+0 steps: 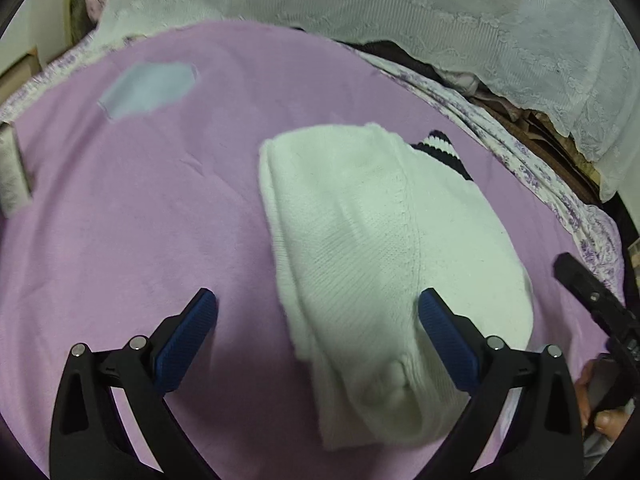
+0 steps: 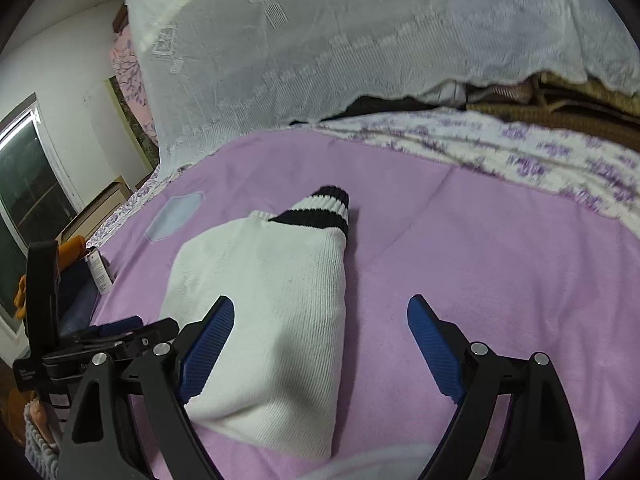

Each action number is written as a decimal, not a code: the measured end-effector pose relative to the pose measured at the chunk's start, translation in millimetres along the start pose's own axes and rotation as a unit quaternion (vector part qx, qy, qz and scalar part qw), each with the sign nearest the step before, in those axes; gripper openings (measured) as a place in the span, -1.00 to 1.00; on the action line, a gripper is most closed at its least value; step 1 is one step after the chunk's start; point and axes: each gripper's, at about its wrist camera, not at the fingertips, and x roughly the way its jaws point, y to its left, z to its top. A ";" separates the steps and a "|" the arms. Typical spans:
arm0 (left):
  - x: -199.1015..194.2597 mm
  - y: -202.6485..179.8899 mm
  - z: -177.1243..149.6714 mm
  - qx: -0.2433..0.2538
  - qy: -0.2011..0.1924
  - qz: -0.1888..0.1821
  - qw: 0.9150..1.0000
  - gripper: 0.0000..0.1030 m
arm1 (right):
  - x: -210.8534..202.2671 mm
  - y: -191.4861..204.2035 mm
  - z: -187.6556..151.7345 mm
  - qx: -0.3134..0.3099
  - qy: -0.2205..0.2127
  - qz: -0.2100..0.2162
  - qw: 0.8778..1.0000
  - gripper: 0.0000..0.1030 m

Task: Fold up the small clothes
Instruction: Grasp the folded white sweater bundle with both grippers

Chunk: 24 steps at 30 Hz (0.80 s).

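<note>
folded white sweater (image 2: 272, 300) (striped cuff) — pink blanket (image 2: 460, 240), untouched

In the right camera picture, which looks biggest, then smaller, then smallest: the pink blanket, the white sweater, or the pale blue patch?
1. Pink blanket, biggest.
2. White sweater; it lies nearer the camera than the patch, which adds to its look.
3. Pale blue patch, smallest.

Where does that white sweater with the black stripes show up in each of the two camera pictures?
Left wrist view: the white sweater fills the centre and lower right, its striped cuff at upper right.
Right wrist view: the white sweater lies centre-left, the cuff at its top.
Shared landmark: the pale blue patch on the pink blanket, beyond the sweater to its left.
</note>
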 end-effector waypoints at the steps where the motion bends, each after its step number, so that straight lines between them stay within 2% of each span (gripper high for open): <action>1: 3.1 -0.3 1.4 -0.004 0.003 -0.008 1.000 0.91 | 5.3 -0.7 0.6 0.002 0.004 0.002 1.000 0.73; 6: 24.1 -7.7 14.1 -0.022 0.030 -0.072 0.997 0.91 | 39.3 -4.3 2.9 0.021 0.031 0.014 0.999 0.72; 9: 33.2 -15.1 18.1 -0.016 0.028 -0.071 0.997 0.92 | 54.8 -4.9 2.5 0.028 0.044 0.025 0.998 0.72; 13: 43.4 -7.5 22.5 -0.043 0.040 -0.097 0.994 0.92 | 64.7 -5.6 5.1 0.040 0.049 0.049 0.997 0.66; 18: 43.8 -10.0 20.7 -0.037 0.034 -0.100 0.994 0.92 | 77.7 -7.9 6.1 0.063 0.068 0.092 0.991 0.47; 24: 43.2 -9.6 19.1 -0.029 0.037 -0.134 0.990 0.88 | 84.1 -15.6 3.5 0.091 0.085 0.139 0.982 0.25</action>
